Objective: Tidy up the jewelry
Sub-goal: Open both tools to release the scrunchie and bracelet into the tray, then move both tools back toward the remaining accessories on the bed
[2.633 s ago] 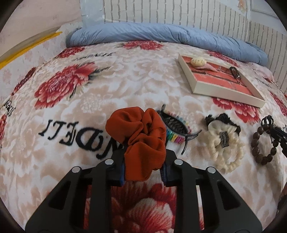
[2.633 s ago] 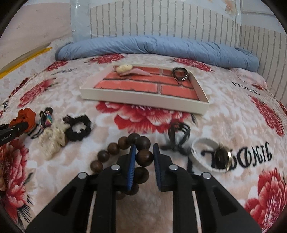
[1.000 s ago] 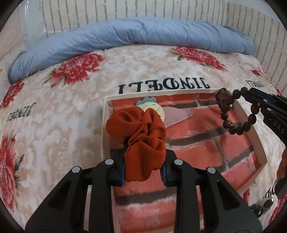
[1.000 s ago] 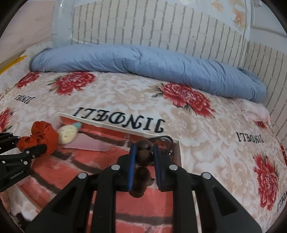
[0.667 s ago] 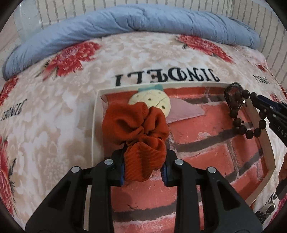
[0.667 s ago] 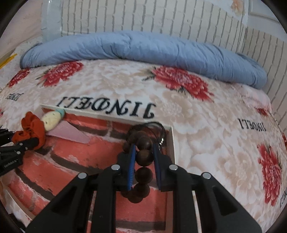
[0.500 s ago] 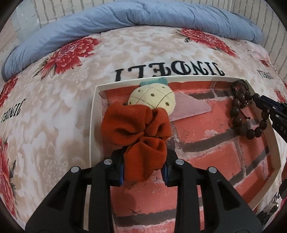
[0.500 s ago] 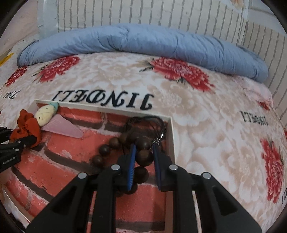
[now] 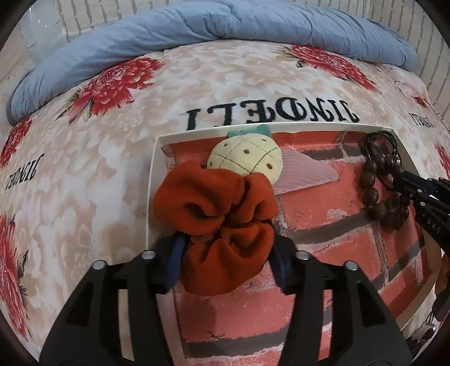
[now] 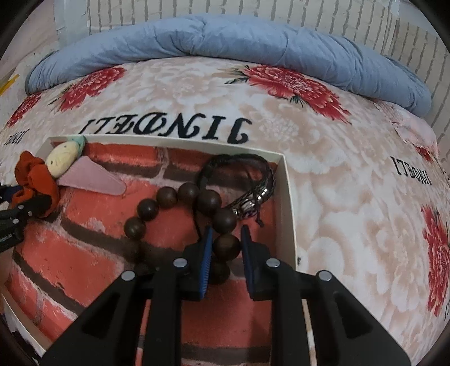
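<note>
A shallow white tray (image 9: 150, 197) with a red brick-print floor lies on the flowered bedspread. The rust-orange scrunchie (image 9: 216, 202) rests in its left part against a pineapple plush clip (image 9: 246, 157). My left gripper (image 9: 226, 261) straddles the scrunchie's near lobe; its jaws are opening and the pads stand just off the cloth. The brown wooden bead bracelet (image 10: 166, 197) lies on the tray floor at the right. My right gripper (image 10: 226, 247) has one bead between its pads; its jaws are opening, with a thin gap on each side.
A pink triangular clip (image 9: 303, 174) and a black braided bracelet (image 10: 253, 180) also lie in the tray. The tray's right wall (image 10: 287, 202) stands close beside my right fingers. A rolled blue duvet (image 9: 225, 25) runs along the far side below a white brick wall.
Both grippers came down into the tray. The scrunchie and the beads, held above it before, now lie on its floor. Both pairs of jaws have spread off them.
</note>
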Demonstrator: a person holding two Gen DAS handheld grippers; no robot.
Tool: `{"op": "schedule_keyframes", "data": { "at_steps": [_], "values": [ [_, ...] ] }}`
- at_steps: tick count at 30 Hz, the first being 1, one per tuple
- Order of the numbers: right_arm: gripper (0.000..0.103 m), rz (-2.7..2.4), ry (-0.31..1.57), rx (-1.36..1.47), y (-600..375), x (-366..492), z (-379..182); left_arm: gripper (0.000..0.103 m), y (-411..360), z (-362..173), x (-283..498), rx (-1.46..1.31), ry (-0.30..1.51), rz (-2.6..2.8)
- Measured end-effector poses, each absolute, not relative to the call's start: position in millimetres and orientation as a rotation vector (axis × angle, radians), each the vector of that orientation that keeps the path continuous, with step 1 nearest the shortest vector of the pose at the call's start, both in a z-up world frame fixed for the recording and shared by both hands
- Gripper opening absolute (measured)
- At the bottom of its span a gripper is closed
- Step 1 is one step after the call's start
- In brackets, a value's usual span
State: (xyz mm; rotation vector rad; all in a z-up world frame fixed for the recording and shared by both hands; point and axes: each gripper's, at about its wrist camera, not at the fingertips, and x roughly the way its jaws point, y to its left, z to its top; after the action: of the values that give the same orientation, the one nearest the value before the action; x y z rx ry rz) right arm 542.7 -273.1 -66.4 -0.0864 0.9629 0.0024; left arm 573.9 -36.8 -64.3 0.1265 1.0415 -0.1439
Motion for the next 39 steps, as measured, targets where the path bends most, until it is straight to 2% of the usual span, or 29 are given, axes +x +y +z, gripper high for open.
{"op": "schedule_keyframes", "data": {
  "at_steps": [1,2,3,7,9,12,18,28,39],
  "values": [
    [0.037,0.007,0.96,-0.083,-273.9,541.3,-64.5,0.056,-37.4,-62.6,572.3,0.135,1.036,-0.143],
    [0.053,0.014,0.948,-0.081,-274.6,537.8,-60.1,0.058,-37.3,-61.3,571.2,0.137,1.033,-0.143],
    [0.058,0.012,0.934,-0.088,-275.0,534.6,-55.4,0.061,-37.0,-58.4,569.1,0.135,1.028,-0.144],
    [0.06,0.016,0.91,-0.091,-278.5,523.5,-38.5,0.077,-35.7,-41.7,557.1,0.13,0.977,-0.143],
    [0.068,0.003,0.879,-0.095,-280.7,512.1,-26.7,0.084,-33.5,-28.3,548.5,0.118,0.947,-0.147],
    [0.076,0.001,0.851,-0.08,-285.2,495.1,-13.9,0.094,-28.0,-5.8,532.2,0.099,0.892,-0.146],
    [0.086,-0.012,0.809,-0.08,-293.2,455.2,6.5,0.098,-12.2,34.9,492.5,0.065,0.811,-0.148],
    [0.089,-0.047,0.791,-0.109,-297.3,389.8,16.2,0.098,17.7,64.4,424.5,0.038,0.756,-0.111],
    [0.089,-0.049,0.78,-0.112,-290.2,323.7,13.1,0.098,31.2,67.6,353.2,0.047,0.729,-0.092]
  ]
}}
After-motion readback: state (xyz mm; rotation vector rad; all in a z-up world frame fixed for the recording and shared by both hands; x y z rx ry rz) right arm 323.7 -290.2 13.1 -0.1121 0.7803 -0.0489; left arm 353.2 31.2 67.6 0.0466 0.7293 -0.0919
